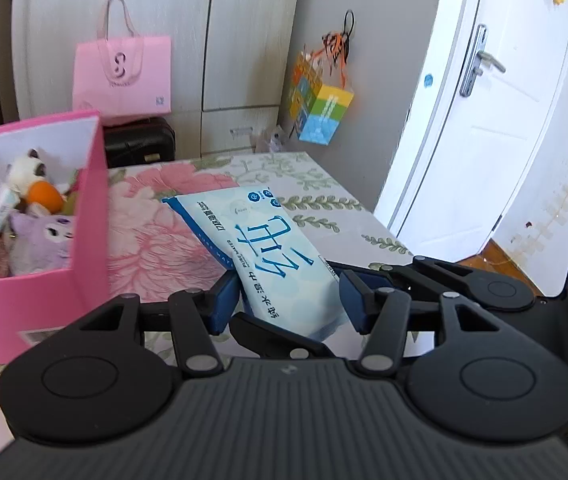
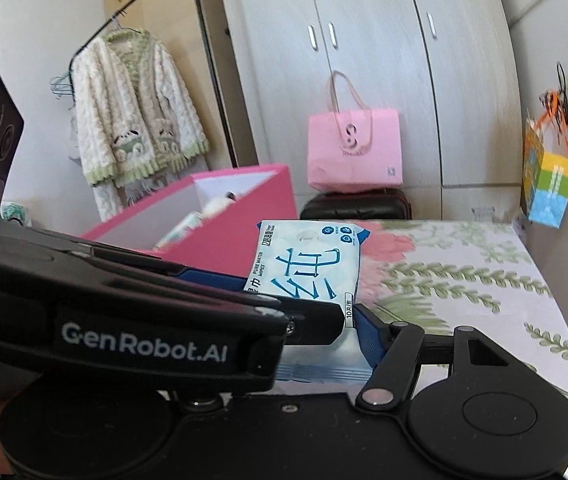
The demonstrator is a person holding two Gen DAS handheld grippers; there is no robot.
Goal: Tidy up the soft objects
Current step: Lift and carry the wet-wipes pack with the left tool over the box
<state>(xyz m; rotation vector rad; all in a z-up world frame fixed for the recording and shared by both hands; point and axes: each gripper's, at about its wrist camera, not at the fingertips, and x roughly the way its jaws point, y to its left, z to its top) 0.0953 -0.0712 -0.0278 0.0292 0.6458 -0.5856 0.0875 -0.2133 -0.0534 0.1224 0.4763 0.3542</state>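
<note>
We had the wet wipes pack (image 1: pixel 280 256) clamped in both claws, left claw (image 1: pixel 288 300) and right claw (image 2: pixel 308 304), held above the floral bedspread (image 2: pixel 464 280). The pink box (image 1: pixel 84 208) of plush toys (image 1: pixel 40 236) sat just left; wardrobe (image 2: pixel 364 60) behind.

Grey wardrobe (image 2: pixel 364 60), white door (image 1: pixel 484 100)
</note>
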